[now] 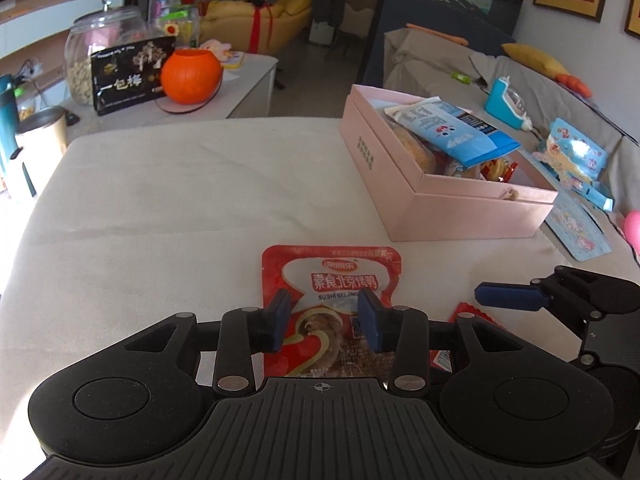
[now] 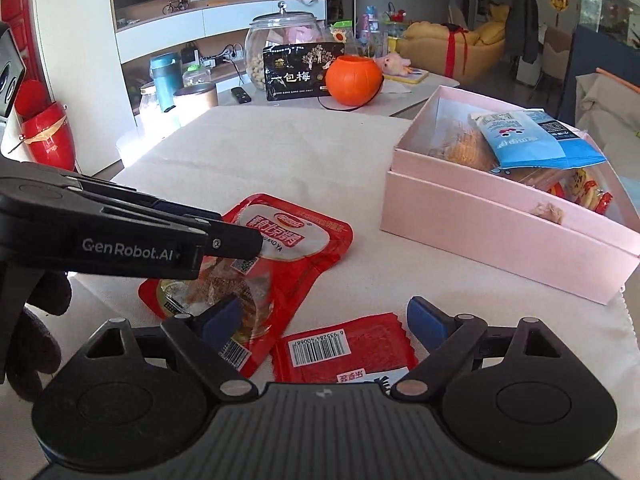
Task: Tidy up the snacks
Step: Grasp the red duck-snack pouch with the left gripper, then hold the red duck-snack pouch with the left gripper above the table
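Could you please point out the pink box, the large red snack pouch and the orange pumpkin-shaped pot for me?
pink box [image 2: 500, 228], right wrist view, on its near side wall.
large red snack pouch [image 1: 348, 268], left wrist view, on its printed upper front.
orange pumpkin-shaped pot [image 2: 354, 80], right wrist view, on its rounded front.

Left wrist view: low over cloth-covered table [image 1: 168, 200], aimed forward and down along own fingers, large red snack packet [image 1: 332, 280] close below, pink box [image 1: 460, 208] toward far right corner.
Right wrist view: same tilt, sits just right of left, close over small red packet [image 2: 344, 348].
Shared: large red snack packet [image 2: 288, 240], pink box [image 2: 500, 232], orange pumpkin pot [image 1: 191, 76] [image 2: 354, 80].
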Tool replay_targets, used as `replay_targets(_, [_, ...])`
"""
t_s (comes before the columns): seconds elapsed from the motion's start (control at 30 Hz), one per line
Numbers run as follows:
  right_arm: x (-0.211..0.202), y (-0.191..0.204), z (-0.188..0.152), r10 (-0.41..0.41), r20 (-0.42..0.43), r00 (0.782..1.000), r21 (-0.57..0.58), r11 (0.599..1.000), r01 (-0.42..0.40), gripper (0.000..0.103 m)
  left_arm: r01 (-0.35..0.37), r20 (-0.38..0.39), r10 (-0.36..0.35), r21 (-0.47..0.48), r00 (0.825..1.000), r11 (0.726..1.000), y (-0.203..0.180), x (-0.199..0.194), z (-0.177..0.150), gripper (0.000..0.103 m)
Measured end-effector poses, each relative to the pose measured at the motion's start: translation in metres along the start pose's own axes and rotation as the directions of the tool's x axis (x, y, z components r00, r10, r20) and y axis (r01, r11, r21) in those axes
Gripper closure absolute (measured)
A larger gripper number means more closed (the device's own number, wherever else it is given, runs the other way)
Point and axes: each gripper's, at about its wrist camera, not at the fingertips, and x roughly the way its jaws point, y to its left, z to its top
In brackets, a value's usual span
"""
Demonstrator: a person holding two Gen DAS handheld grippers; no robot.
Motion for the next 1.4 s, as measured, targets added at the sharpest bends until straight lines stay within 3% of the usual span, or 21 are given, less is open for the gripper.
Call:
replay_targets(0.1, [-0.006,-0.006,-0.007,-0.009,-0.002,1.000,-0.030,1.000,0.009,0.013,-0.001,0.005,0.001,0.001,1.000,1.000,-0.001,0.003,0.001,0.057])
replay_targets(0.23, [-0.010,-0.020,-0.012,-0.133,0.023,0.991,-0.047,0.990,0.134,0.013,0.005,0.005,-0.005,-0.015,1.000,1.000,-0.001,0.005,0.003,0.057])
replay_targets(0.43, [-0.007,-0.048,-0.019,-0.079,0.018,0.997,0.111,0.991,0.077,0.013,-0.017,0.030,0.018,-0.023,0.999,1.000,0.009,-0.008,0.005,0.059])
replay_targets(0.57, [-0.009,-0.049,-0.022,-0.081,0.033,0.996,0.121,0.990,0.077,0.013,-0.039,0.053,0.045,-0.125,0.998,0.991,0.036,-0.017,0.003,0.061])
replay_targets(0.63, [-0.012,-0.048,-0.022,-0.067,0.047,0.997,0.135,0.989,0.060,0.013,-0.016,0.034,0.023,-0.182,0.999,0.983,0.048,-0.014,0.001,0.061])
replay_targets(0.73, [-0.016,-0.039,-0.017,-0.014,0.075,0.997,0.136,0.991,0.004,0.013,0.089,-0.010,-0.093,-0.219,0.996,0.972,0.051,-0.004,-0.003,0.061])
replay_targets(0.8, [-0.011,-0.030,-0.013,-0.027,0.074,0.997,0.096,0.995,0.020,0.013,0.137,-0.025,-0.145,-0.192,0.989,0.972,0.041,0.003,-0.005,0.057])
replay_targets(0.87, [0.001,-0.021,-0.011,-0.076,0.054,0.996,0.050,0.996,0.073,0.013,0.146,-0.037,-0.154,-0.155,0.987,0.977,0.033,0.006,-0.003,0.045])
replay_targets(0.9, [0.005,-0.021,-0.010,-0.092,0.035,0.995,0.052,0.995,0.090,0.014,0.141,-0.043,-0.149,-0.143,0.988,0.980,0.028,0.007,-0.001,0.045])
replay_targets(1.0, [0.005,-0.032,-0.009,-0.055,0.030,0.998,0.101,0.994,0.051,0.014,0.140,-0.059,-0.146,-0.096,0.988,0.986,0.014,0.009,0.003,0.043])
replay_targets(1.1, [0.003,-0.037,-0.011,-0.048,0.041,0.998,0.126,0.991,0.042,0.014,0.110,-0.061,-0.111,-0.014,0.992,0.994,-0.004,0.009,0.009,0.040])
replay_targets(1.17, [0.003,-0.036,-0.011,-0.052,0.041,0.998,0.122,0.991,0.046,0.014,0.050,-0.078,-0.047,0.039,0.996,0.998,-0.013,0.016,0.012,0.037])
replay_targets(1.27, [0.003,-0.035,-0.012,-0.058,0.036,0.998,0.109,0.993,0.054,0.014,0.041,-0.101,-0.037,0.040,0.994,0.998,-0.015,0.028,0.015,0.026])
replay_targets(1.4, [-0.001,-0.031,-0.016,-0.076,0.020,0.997,0.085,0.994,0.074,0.013,0.035,-0.096,-0.027,0.087,0.995,0.996,-0.019,0.030,0.012,0.024])
